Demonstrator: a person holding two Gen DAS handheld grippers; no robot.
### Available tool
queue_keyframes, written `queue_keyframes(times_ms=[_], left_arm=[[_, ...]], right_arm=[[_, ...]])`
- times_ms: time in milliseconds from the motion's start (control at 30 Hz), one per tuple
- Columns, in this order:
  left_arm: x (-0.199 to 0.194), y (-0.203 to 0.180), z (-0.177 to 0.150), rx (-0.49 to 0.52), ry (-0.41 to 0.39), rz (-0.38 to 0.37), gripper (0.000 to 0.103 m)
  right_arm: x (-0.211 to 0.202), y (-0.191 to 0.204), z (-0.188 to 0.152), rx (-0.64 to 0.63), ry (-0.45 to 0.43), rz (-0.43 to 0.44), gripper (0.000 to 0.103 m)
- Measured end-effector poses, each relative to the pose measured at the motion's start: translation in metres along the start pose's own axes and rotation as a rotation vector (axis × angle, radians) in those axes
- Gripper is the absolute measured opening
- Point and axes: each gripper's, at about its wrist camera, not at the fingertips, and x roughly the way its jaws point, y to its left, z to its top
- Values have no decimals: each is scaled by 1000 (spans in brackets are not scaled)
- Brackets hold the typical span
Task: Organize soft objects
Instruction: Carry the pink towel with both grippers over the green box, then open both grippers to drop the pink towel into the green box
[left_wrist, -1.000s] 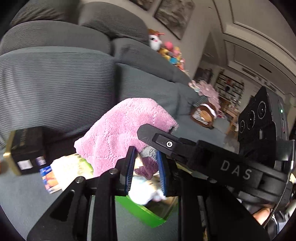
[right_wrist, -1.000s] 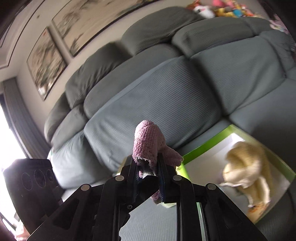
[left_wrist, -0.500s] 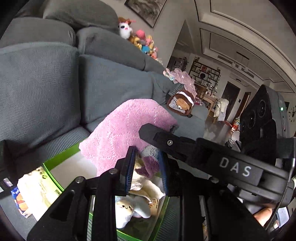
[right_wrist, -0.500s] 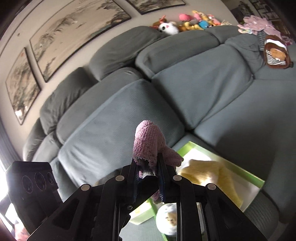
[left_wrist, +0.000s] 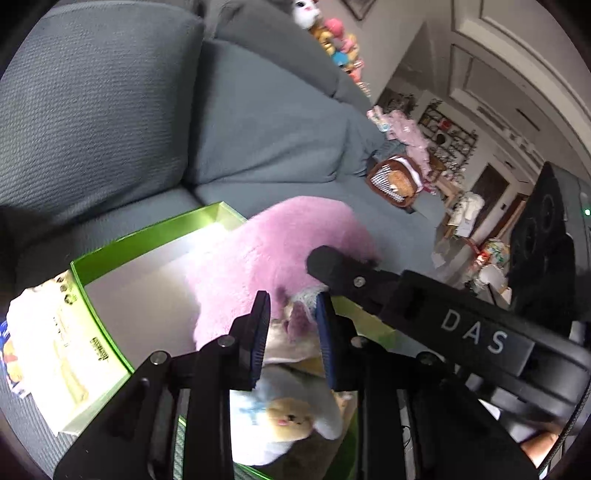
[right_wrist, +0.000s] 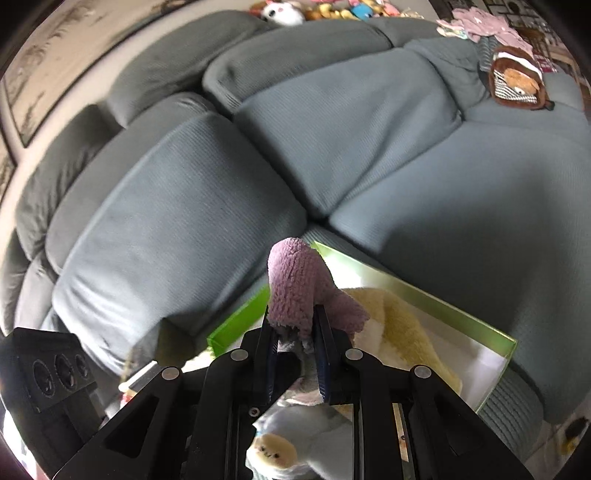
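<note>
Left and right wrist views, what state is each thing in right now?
Pink towel: held up over the box by both tools.
Left tool: shut on the pink towel.
Right tool: shut on the pink towel.
Green box: open, on the sofa.
White plush: lying in the box.
Cream cloth: lying in the box.

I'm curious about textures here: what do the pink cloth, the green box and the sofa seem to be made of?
Pink cloth: looks like fluffy microfibre or fleece, matte, with a fuzzy, nubbly pile.
Green box: probably cardboard; thin, stiff, straight walls, bright green outside, pale and slightly glossy inside.
Sofa: woven upholstery fabric, grey and matte, with fine ribbed lines across plump cushions.
</note>
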Motion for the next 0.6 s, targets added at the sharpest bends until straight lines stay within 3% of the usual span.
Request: queue_keyframes(times_ms=[267,333,433,600], left_arm=[[-7,-1,-1,-11,18,70,34],[-11,-3,0,0,11,86,43],[-24,-2,-1,5,-15,94,59],[-48,7,2,-31,-33,112,73]], right_arm=[[7,-8,1,22,36,-81,21],[3,-7,1,16,29,-98,27],[-5,-3,1,8,1,-114,46],[-17,7,1,-12,-30,-114,67]])
